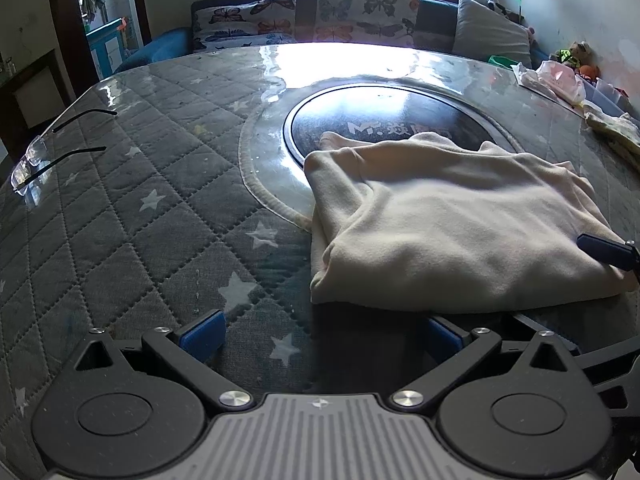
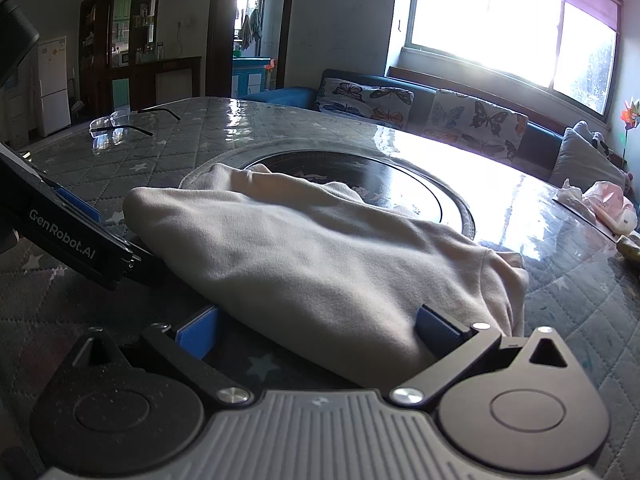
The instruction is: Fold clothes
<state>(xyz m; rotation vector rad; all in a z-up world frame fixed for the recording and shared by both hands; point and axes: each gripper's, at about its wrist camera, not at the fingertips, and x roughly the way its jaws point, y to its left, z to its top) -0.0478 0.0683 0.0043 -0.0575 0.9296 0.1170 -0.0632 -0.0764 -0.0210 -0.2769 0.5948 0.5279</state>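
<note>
Rimless glasses (image 1: pixel 38 156) well apart from cream garment (image 1: pixel 452 220).

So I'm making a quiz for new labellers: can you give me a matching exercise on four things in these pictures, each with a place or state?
Things:
1. cream garment
2. eyeglasses
3. butterfly cushions
4. right claw

Places or states:
A. on the sofa under the window
B. open, at the garment's near edge
C. folded, partly over the dark round plate
D. at the table's far left, arms unfolded

Pairs: 1-C, 2-D, 3-A, 4-B
</note>
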